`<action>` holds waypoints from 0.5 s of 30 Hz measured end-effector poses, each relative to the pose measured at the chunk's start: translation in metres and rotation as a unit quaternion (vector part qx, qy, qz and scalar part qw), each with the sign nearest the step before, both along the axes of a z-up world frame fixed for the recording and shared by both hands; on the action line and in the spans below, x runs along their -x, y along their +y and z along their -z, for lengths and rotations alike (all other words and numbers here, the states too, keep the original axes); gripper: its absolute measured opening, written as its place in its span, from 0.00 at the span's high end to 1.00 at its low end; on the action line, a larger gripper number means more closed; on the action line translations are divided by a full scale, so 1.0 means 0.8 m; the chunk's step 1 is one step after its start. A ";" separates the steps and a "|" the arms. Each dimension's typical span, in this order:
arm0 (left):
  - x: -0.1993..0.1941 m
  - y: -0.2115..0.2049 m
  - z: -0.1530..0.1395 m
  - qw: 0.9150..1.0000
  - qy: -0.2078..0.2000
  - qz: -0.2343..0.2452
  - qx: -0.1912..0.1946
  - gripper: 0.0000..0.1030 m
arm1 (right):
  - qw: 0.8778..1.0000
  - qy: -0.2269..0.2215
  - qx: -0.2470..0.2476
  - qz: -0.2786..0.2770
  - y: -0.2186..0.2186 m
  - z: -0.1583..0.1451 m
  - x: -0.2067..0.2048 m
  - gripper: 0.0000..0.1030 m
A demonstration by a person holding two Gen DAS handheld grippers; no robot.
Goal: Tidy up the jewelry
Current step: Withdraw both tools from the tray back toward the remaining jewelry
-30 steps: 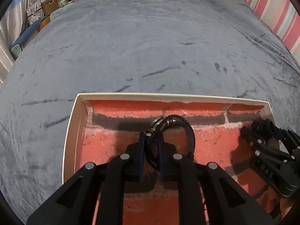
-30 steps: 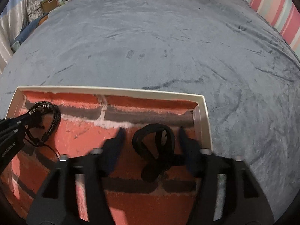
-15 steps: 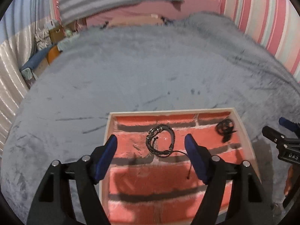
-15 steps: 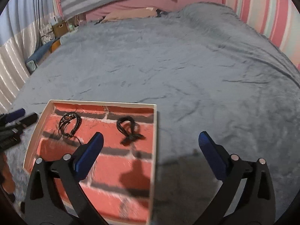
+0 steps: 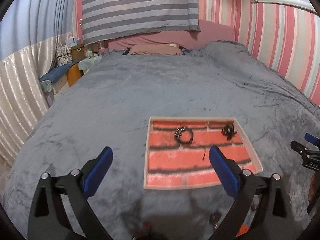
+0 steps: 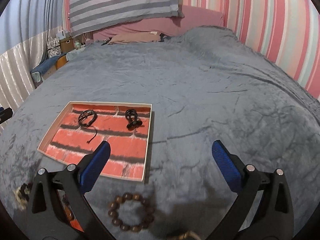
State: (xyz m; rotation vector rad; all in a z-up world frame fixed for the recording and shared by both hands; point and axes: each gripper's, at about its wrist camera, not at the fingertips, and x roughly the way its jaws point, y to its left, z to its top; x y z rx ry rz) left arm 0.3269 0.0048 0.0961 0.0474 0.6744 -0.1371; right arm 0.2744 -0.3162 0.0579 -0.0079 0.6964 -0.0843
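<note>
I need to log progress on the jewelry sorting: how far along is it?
Done: two black bracelets, a braided one and a strap one, lie apart in the brick-patterned tray. In hand: nothing; the left gripper and right gripper both have open, empty jaws, which have just been opening. Left: a wooden bead bracelet and another piece lie on the grey blanket, outside the tray.

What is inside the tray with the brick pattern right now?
Two dark bracelets lie in the tray near its far wall: a corded one on the left, a black band on the right. The right claw's finger covers a near patch.
</note>
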 end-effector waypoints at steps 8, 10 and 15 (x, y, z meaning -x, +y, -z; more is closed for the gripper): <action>0.072 0.037 0.010 1.000 0.011 -0.010 -0.001 0.08 | 1.000 -0.008 0.018 0.001 0.024 0.020 0.064 0.04; 0.085 0.044 0.015 1.000 0.011 -0.017 0.000 0.08 | 1.000 -0.012 0.017 0.000 0.028 0.024 0.078 0.04; 0.118 0.055 0.036 1.000 0.009 -0.018 0.000 0.07 | 1.000 -0.018 0.006 -0.007 0.034 0.033 0.109 0.04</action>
